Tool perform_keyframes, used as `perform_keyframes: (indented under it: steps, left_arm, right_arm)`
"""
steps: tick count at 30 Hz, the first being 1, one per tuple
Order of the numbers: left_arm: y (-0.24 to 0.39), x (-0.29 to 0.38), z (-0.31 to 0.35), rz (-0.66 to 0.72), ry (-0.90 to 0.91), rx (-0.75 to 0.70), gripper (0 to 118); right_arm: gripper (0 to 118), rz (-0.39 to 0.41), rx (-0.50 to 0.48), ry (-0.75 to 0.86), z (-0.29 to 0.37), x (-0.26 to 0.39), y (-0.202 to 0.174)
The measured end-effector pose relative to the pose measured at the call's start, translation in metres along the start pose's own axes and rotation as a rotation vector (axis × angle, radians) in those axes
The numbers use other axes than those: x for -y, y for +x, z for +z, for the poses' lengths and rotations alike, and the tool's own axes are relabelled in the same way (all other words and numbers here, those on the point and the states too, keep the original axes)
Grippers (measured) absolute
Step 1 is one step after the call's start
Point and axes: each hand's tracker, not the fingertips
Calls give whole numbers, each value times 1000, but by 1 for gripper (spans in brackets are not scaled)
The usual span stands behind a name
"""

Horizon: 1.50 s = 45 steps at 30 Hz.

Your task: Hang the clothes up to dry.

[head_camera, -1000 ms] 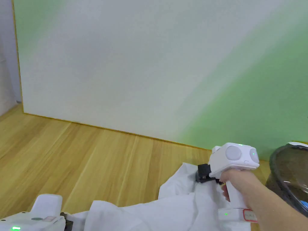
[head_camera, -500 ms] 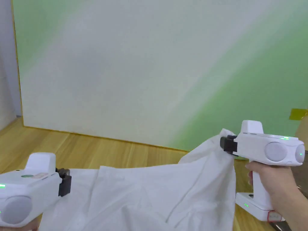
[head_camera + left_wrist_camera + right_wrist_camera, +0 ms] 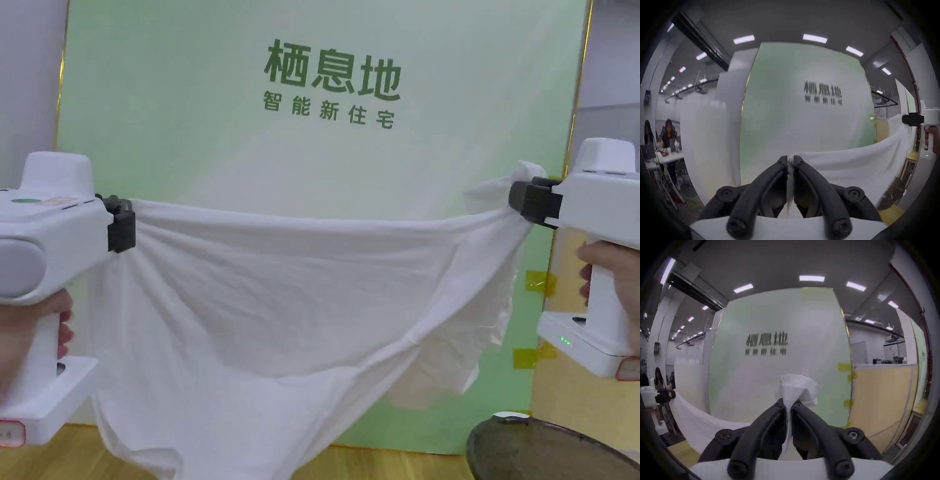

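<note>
A white garment (image 3: 281, 300) hangs spread wide in the air between my two grippers, its top edge nearly taut and its lower part sagging toward the floor. My left gripper (image 3: 125, 222) is shut on the garment's left corner; in the left gripper view (image 3: 790, 160) a thin strip of cloth is pinched between the closed jaws. My right gripper (image 3: 519, 203) is shut on the right corner, and a bunched tuft of white cloth (image 3: 799, 389) sticks out past its jaws (image 3: 790, 403).
A green-and-white wall panel (image 3: 325, 75) with dark lettering stands right behind the garment. A dark round basket rim (image 3: 550, 450) sits low at the right. Wooden floor (image 3: 37, 459) lies below. A tan partition (image 3: 880, 402) stands to the right; people sit at desks far left (image 3: 667, 136).
Both grippers have risen from near the floor to chest height and spread apart, lifting the white garment and stretching it out. The head camera has tilted up too.
</note>
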Motion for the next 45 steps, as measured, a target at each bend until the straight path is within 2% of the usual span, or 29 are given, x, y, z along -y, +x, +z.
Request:
perform_keyframes:
  steps: [2,4,7,11,22,31,34,40,45]
  left_arm:
    - [-1,-29,-4,39,0,15,7]
    - [1,-53,-5,60,15,28,7]
    - [11,-80,-9,1,59,-4,7]
    - [15,-101,-14,1,54,4,7]
    - [14,-86,-44,-28,28,-3,7]
    - [9,-50,-138,-21,7,-23,7]
    - [8,-31,-178,-40,-18,-40,7]
    - [-4,12,-252,-16,-62,-56,7]
    - [-14,57,-288,-12,-105,-48,7]
  right_arm:
    - [5,-5,17,18,9,-24,2]
    - [5,40,62,40,16,-44,0]
    - [5,9,78,58,27,-63,0]
    - [5,4,103,62,31,-74,3]
    - [5,10,97,24,7,-53,5]
    - [5,-13,90,-53,-89,-17,6]
    - [5,25,93,-93,-129,4,1]
    - [5,5,85,-121,-205,56,0]
    - [5,-8,85,-148,-246,108,-1]
